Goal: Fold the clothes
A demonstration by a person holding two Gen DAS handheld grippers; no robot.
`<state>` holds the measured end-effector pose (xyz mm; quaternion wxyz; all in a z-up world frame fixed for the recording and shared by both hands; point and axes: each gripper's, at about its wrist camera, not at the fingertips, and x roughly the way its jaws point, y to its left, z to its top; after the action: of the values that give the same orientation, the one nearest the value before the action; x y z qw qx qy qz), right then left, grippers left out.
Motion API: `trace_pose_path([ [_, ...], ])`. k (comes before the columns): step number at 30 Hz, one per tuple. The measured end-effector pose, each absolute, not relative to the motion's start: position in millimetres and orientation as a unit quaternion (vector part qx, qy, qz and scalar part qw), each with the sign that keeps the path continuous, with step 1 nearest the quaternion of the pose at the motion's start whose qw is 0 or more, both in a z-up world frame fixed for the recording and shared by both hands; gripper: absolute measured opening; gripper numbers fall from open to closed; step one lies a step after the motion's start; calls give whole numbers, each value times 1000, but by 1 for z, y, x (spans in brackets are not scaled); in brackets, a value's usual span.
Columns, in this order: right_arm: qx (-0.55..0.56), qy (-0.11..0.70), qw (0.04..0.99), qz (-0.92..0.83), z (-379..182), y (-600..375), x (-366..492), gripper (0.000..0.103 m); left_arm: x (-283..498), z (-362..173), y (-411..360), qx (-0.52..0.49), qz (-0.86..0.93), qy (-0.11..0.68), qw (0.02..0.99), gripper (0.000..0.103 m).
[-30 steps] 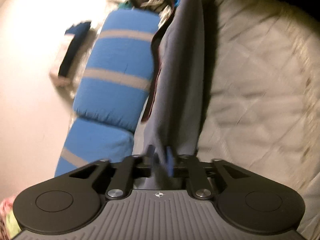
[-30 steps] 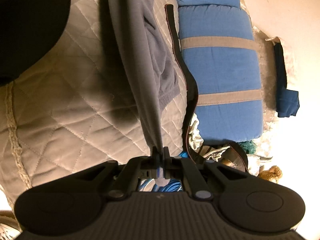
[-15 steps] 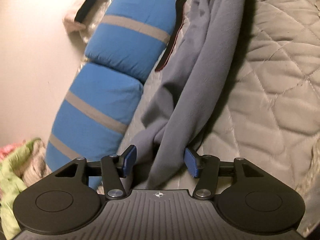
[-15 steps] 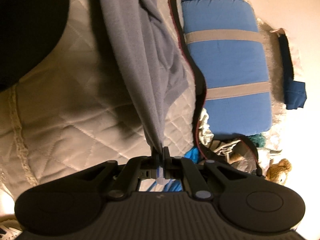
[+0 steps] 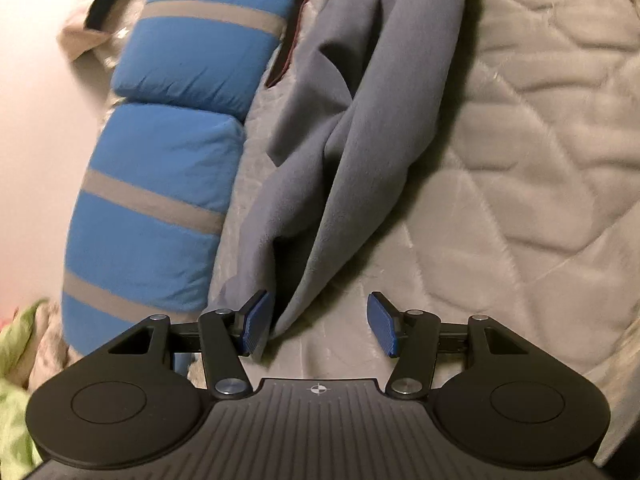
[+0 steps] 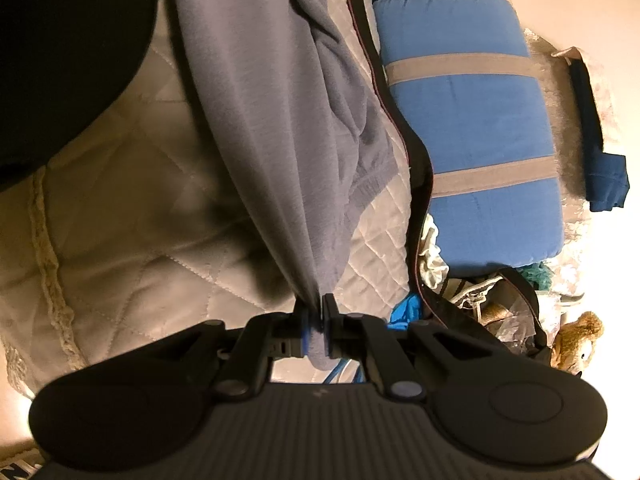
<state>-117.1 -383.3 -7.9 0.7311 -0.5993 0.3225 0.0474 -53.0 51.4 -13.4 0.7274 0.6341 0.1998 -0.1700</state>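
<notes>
My left gripper (image 5: 318,326) gapes, released; right gripper (image 6: 315,330), jaws just easing apart, barely pinches the grey garment (image 6: 276,120) stretching ahead over the bed (image 6: 120,220); it may slip out and bunch

The left hand-held gripper (image 5: 318,322) stands with jaws apart, while the right hand-held gripper (image 6: 315,330) has just been opening.

A grey fleece garment (image 5: 372,128) lies bunched lengthwise in soft folds on the quilted bedcover. In the left wrist view it runs from 12 o'clock down to a loose end at about 7 o'clock. In the right wrist view it (image 6: 276,128) narrows from 12 o'clock to a taut point at centre, with a ribbed hem hanging toward 3 o'clock.
</notes>
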Motion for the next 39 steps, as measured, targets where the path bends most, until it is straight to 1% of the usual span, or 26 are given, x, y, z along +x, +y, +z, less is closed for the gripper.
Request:
trace_pose_path([
  [3, -599, 324, 730, 48, -8, -383, -117, 22, -38, -13, 55, 638, -186, 196, 721, 51],
  [4, -599, 324, 731, 47, -8, -383, -117, 22, -34, -14, 55, 641, -187, 196, 718, 45],
  [5, -599, 325, 731, 47, -9, -383, -116, 22, -29, -17, 53, 642, -189, 202, 715, 38],
  [6, -598, 325, 731, 46, -9, -383, -116, 22, -26, -20, 51, 642, -192, 214, 711, 15],
  [7, -597, 325, 732, 44, -9, -383, -116, 22, -22, -24, 50, 642, -192, 232, 705, 3],
  [10, -593, 327, 734, 44, -9, -384, -117, 22, -27, -28, 47, 646, -179, 243, 701, 2],
  [13, -587, 326, 740, 43, -9, -385, -118, 21, -43, -16, 52, 640, -171, 262, 702, 2],
  [18, -577, 331, 745, 44, -10, -387, -116, 21, -88, 3, 66, 654, -169, 258, 691, 2],
  [22, -572, 335, 747, 45, -10, -388, -116, 17, -123, 13, 48, 662, -177, 261, 680, 2],
  [27, -574, 336, 746, 44, -14, -386, -119, 15, -137, 16, 30, 663, -195, 275, 669, 2],
  [28, -575, 336, 745, 43, -14, -385, -121, 24, -138, 18, 29, 659, -196, 277, 671, 2],
  [29, -574, 336, 745, 41, -13, -384, -122, 27, -136, 22, 29, 651, -198, 281, 677, 3],
  [30, -573, 335, 747, 43, -11, -384, -124, 33, -134, 28, 30, 639, -201, 285, 686, 5],
  [31, -565, 336, 752, 47, -7, -385, -127, 42, -132, 34, 33, 625, -205, 288, 696, 5],
  [32, -551, 339, 760, 52, -2, -387, -129, 46, -129, 44, 37, 607, -210, 290, 710, 6],
  [33, -535, 339, 772, 56, 5, -388, -130, 53, -126, 54, 41, 590, -214, 290, 723, 7],
  [34, -519, 338, 783, 60, 12, -390, -132, 62, -122, 63, 45, 575, -215, 290, 735, 13],
  [35, -505, 333, 794, 58, 19, -390, -133, 66, -117, 73, 51, 558, -216, 288, 747, 22],
  [36, -492, 327, 805, 57, 26, -390, -133, 73, -111, 81, 57, 540, -217, 284, 762, 42],
  [37, -475, 321, 818, 56, 34, -389, -133, 77, -105, 89, 62, 521, -218, 279, 777, 53],
  [39, -444, 307, 840, 54, 49, -387, -131, 80, -86, 100, 76, 467, -223, 286, 806, 53],
])
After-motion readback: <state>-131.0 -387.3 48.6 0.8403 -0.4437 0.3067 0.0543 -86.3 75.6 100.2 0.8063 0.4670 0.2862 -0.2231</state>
